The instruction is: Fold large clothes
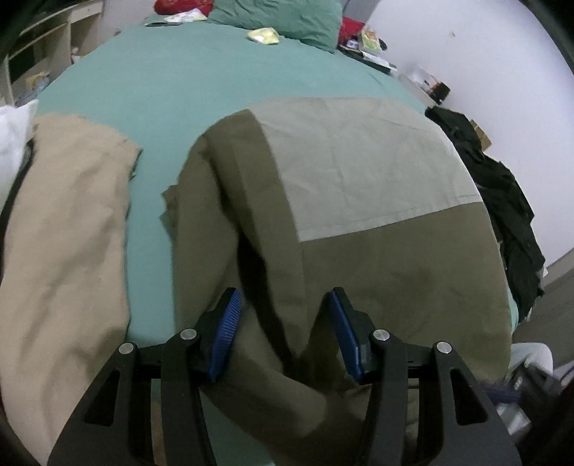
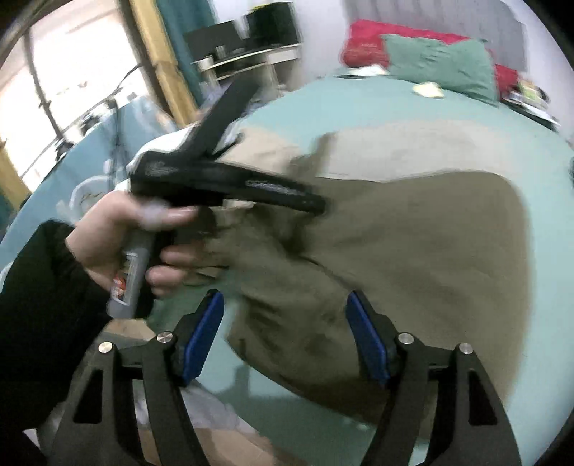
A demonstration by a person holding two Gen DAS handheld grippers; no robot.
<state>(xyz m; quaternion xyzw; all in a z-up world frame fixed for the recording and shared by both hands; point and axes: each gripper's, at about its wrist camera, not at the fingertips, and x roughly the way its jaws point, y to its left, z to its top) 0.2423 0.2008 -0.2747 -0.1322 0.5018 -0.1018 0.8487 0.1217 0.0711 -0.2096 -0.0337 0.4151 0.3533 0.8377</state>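
Observation:
A large olive-green garment (image 1: 376,272) with a pale grey-green panel (image 1: 362,161) lies on the teal bed sheet (image 1: 172,82). My left gripper (image 1: 283,319) is open, its blue pads on either side of a raised fold of the olive cloth. In the right wrist view the same garment (image 2: 412,243) lies bunched at its near edge. My right gripper (image 2: 283,329) is open just above that near edge, with olive cloth between its fingers. The left gripper (image 2: 315,206) also shows there, held in a hand over the garment's left side.
A tan garment (image 1: 68,229) lies on the bed to the left. A black garment (image 1: 502,200) hangs off the right bed edge. A teal pillow (image 1: 283,18), red cloth and small packets sit at the head. Shelves (image 2: 247,53) and a window stand beyond.

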